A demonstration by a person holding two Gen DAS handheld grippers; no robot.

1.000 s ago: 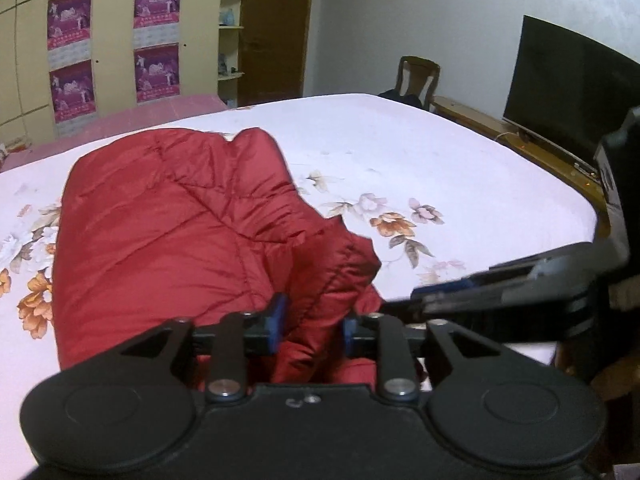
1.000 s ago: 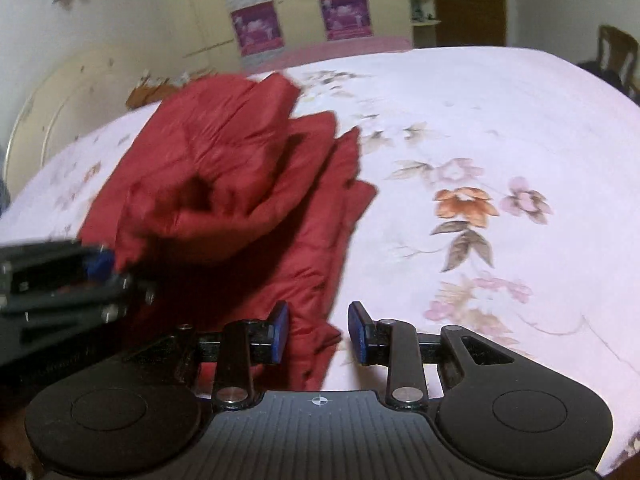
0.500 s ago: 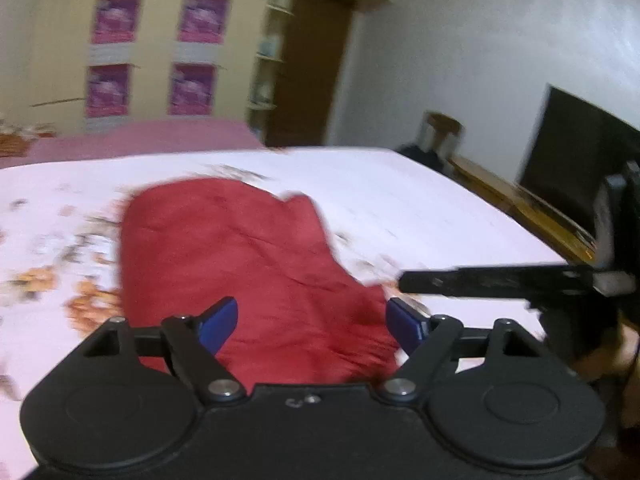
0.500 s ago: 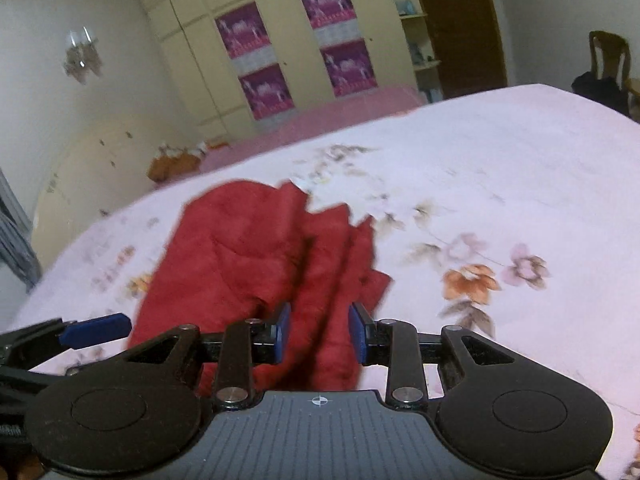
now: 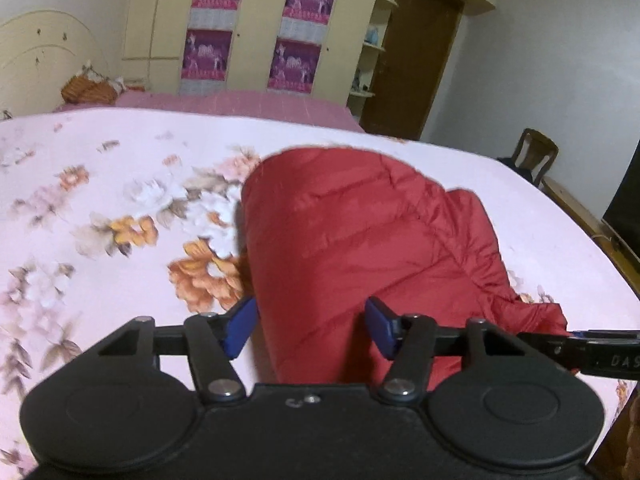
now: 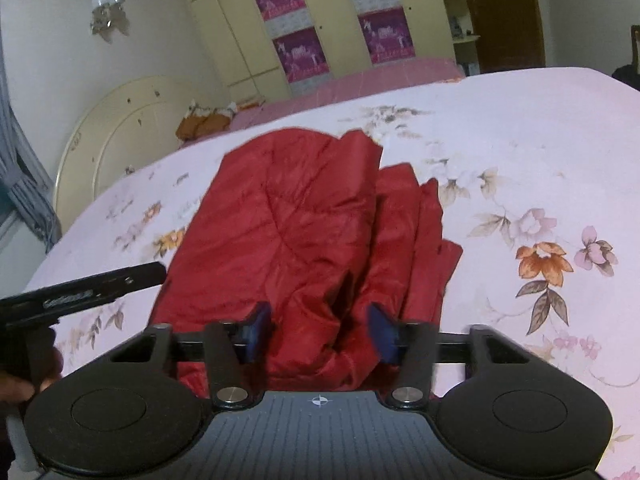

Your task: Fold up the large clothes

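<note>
L gripper (image 5: 310, 326) let go of jacket (image 5: 360, 240), slid left; fingers closing again.

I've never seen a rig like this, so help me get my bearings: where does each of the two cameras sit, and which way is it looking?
Left wrist view: sits on the left gripper, looking forward and down over its blue-padded fingers at the red quilted puffer jacket on the pink floral bedsheet; the right gripper pokes in from the right.

Right wrist view: sits on the right gripper, facing the same jacket; the left gripper and a hand show at left.

Both share jacket, bedsheet and the cream wardrobe with purple posters.
</note>
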